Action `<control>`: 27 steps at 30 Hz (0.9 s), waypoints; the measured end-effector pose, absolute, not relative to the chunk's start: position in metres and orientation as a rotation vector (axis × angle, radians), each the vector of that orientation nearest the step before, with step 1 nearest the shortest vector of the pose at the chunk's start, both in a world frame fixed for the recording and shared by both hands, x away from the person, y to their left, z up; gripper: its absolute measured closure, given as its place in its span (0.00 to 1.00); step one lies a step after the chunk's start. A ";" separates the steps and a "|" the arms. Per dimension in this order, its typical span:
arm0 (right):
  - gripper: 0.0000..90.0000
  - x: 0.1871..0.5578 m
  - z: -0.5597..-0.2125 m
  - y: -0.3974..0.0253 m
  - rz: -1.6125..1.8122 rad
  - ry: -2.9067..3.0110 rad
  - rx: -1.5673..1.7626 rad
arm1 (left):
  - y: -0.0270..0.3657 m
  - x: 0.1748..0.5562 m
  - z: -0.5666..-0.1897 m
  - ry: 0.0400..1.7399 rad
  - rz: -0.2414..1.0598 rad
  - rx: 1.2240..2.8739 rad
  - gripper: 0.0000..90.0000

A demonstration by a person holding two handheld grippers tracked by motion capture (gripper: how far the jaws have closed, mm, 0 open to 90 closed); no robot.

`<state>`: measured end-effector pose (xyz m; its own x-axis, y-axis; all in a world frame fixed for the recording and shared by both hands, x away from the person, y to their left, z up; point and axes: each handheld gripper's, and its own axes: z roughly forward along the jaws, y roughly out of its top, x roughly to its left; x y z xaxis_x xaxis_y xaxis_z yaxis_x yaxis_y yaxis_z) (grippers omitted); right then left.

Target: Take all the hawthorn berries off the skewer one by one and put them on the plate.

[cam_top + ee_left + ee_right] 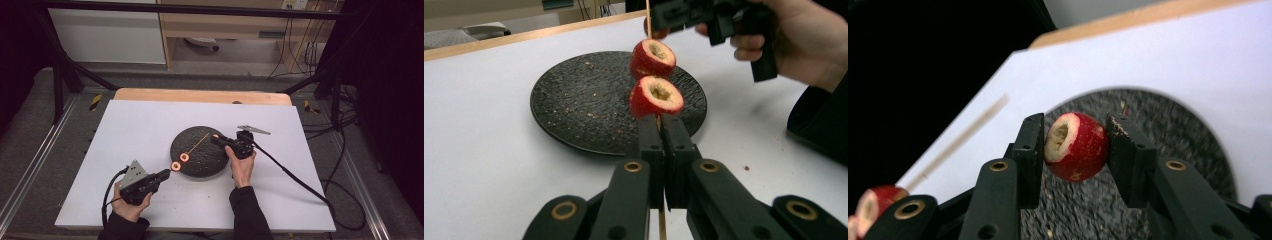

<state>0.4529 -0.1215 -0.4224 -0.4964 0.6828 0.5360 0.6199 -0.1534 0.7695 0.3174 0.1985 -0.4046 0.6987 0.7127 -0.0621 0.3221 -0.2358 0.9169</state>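
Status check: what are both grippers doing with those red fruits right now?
Left gripper shut on skewer, two hawthorn halves threaded. Right gripper shut on third fruit over black plate. Nothing in the way.

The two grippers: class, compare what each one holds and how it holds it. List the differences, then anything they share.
1. The left gripper is shut on a thin wooden skewer; the right gripper is shut on a single red fruit piece.
2. The left gripper's jaws are nearly touching; the right gripper's stand apart, with the fruit piece between them.
3. The skewer carries two threaded fruit pieces; the right gripper's piece is off the skewer.

Shared: both are black, hand-held, and near the black plate.
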 end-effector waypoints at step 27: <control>0.53 0.448 -0.446 -0.112 1.570 2.158 1.502 | 0.195 0.319 -0.408 0.821 0.440 1.858 0.98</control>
<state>0.4476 -0.1115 -0.4464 -0.5165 0.7311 0.4458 0.6492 -0.0051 0.7606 0.3191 0.1952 -0.4084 0.7017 0.7096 -0.0643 0.3396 -0.2538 0.9057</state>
